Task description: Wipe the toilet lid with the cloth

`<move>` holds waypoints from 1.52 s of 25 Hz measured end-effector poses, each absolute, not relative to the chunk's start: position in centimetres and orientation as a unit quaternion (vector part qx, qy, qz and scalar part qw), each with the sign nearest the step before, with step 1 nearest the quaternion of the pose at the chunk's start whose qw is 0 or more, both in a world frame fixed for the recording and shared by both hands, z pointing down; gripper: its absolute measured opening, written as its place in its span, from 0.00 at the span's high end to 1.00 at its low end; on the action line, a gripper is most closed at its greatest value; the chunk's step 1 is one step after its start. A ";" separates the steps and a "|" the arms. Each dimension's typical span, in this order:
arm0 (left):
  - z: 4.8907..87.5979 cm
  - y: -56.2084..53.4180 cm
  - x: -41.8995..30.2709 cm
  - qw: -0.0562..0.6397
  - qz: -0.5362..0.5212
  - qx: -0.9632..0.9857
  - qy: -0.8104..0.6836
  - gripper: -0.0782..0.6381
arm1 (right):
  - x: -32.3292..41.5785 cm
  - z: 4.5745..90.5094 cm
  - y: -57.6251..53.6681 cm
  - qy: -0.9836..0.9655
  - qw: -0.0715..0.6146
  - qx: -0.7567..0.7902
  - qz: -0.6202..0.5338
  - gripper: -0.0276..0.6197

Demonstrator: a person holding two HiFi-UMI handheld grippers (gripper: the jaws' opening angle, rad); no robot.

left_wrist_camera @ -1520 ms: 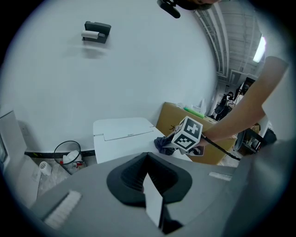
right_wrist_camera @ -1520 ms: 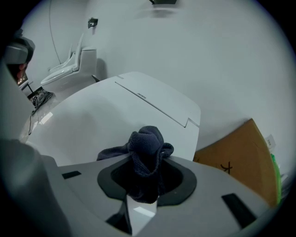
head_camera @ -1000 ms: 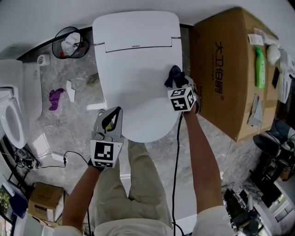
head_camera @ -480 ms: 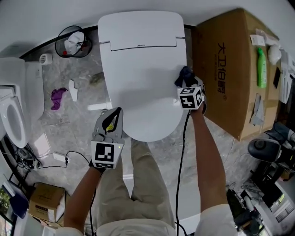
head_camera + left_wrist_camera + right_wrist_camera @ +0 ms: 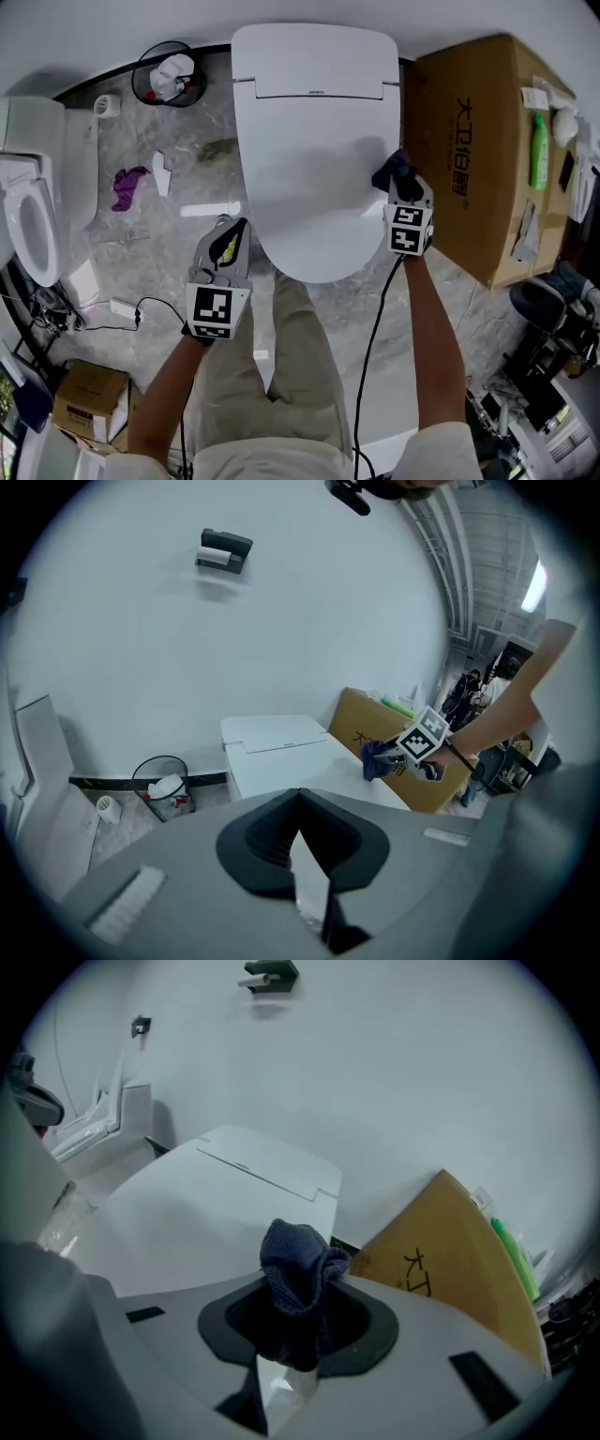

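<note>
The white toilet lid (image 5: 309,159) lies closed, its tank cover (image 5: 314,61) at the far end. A bunched dark blue cloth (image 5: 394,173) sits at the lid's right edge with my right gripper (image 5: 401,192) shut on it; the same cloth (image 5: 298,1269) sticks up out of the jaws in the right gripper view, above the lid (image 5: 187,1213). My left gripper (image 5: 228,242) hangs to the left of the lid's front end, over the floor, jaws together with nothing between them. From the left gripper view the lid (image 5: 281,757) and the cloth (image 5: 378,758) show ahead.
A large cardboard box (image 5: 478,141) stands tight against the toilet's right side, with a green bottle (image 5: 539,141) on top. A black waste basket (image 5: 173,75), a purple rag (image 5: 127,185) and paper scraps lie on the marble floor to the left. A second toilet (image 5: 33,225) stands at far left.
My right gripper has slid the cloth along the lid's right edge toward the front. The head view has shifted, so the toilet sits further right in frame. The left gripper stays put.
</note>
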State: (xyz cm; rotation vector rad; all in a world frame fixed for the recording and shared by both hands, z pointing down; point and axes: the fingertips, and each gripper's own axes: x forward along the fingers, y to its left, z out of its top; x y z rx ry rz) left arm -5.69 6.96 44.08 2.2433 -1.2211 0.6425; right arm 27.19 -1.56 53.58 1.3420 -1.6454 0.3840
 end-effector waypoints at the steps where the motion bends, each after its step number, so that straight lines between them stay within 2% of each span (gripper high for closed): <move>1: 44.1 7.0 -6.2 0.251 0.237 0.824 -0.450 0.89 | 25.2 53.3 -1.4 -0.683 0.463 0.543 0.157 0.79; 6: 44.7 7.2 -9.2 0.258 0.241 0.811 -0.466 0.89 | 13.1 53.0 -0.5 -0.750 0.412 0.491 0.164 0.79; 10: 44.7 7.2 -10.9 0.263 0.239 0.803 -0.478 0.89 | 3.6 52.9 0.9 -0.801 0.397 0.422 0.153 0.79; 17: 45.2 7.5 -13.4 0.272 0.234 0.793 -0.492 0.89 | -6.4 53.4 2.8 -0.843 0.394 0.342 0.133 0.79; 20: 45.5 7.5 -13.5 0.278 0.232 0.790 -0.495 0.89 | -8.2 54.5 3.1 -0.847 0.406 0.320 0.123 0.79; 24: 45.8 7.4 -13.2 0.281 0.228 0.790 -0.495 0.89 | -6.9 58.6 3.6 -0.822 0.456 0.320 0.119 0.79; 38: 46.0 7.1 -12.0 0.278 0.235 0.794 -0.487 0.89 | -6.5 58.7 3.5 -0.830 0.447 0.313 0.117 0.79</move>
